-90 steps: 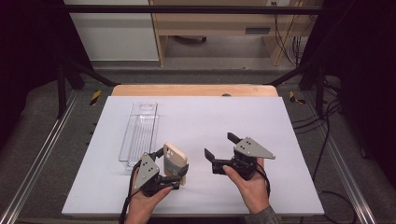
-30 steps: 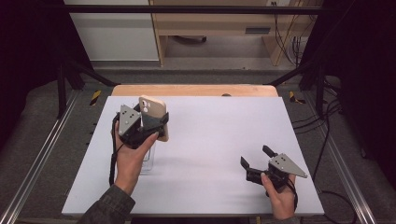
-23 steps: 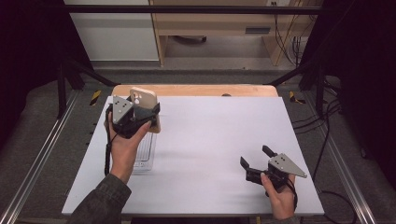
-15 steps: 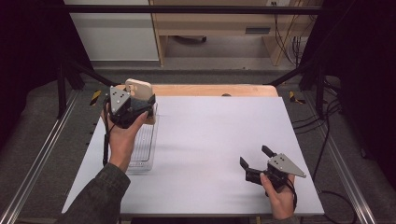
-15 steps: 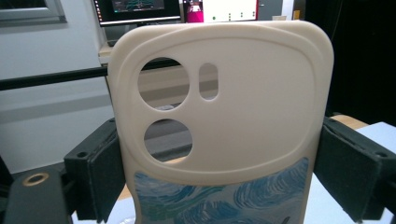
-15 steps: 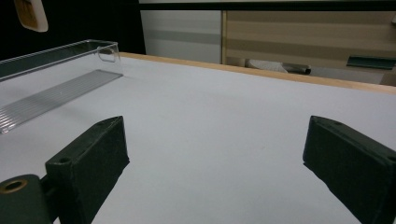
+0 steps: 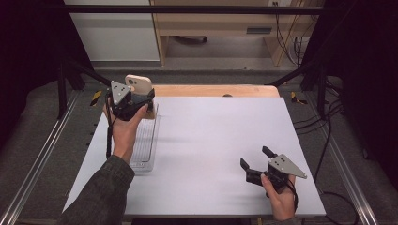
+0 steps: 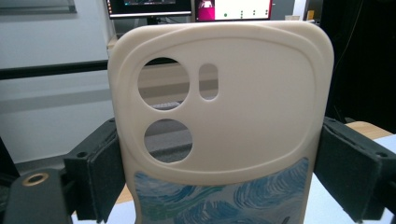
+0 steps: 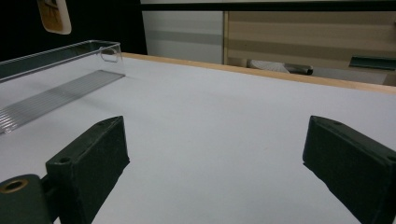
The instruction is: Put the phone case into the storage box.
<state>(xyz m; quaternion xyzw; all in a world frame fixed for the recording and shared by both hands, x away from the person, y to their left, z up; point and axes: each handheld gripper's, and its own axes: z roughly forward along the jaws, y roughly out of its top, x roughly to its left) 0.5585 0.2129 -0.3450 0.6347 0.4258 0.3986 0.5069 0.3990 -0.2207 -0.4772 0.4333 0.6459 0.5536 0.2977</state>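
- High view: the left gripper [image 7: 141, 99] is held up over the far end of the clear tray [image 7: 146, 145], near the far left corner of the white table [image 7: 211, 140]. Its jaws clasp a cream phone case [image 7: 139, 84], which stands upright above the tray's far end; whether the case's lower edge touches the tray is hard to tell from here.
- High view: the right gripper [image 7: 256, 161] sits low near the table's near right corner, well apart from the tray, jaws spread with nothing between them.
- Left gripper view: the phone case [image 8: 219, 121] is pinched by its two long sides between the black pads [image 8: 105, 172], camera cut-outs uppermost. A blue and green swirl pattern covers its lower part.
- Right gripper view: the right gripper [image 9: 215, 177] has its jaws wide apart just above the bare white table [image 9: 224, 140]. The clear tray [image 9: 56, 88] lies off to the left, and the phone case [image 9: 54, 15] shows at the top left corner, above the tray.
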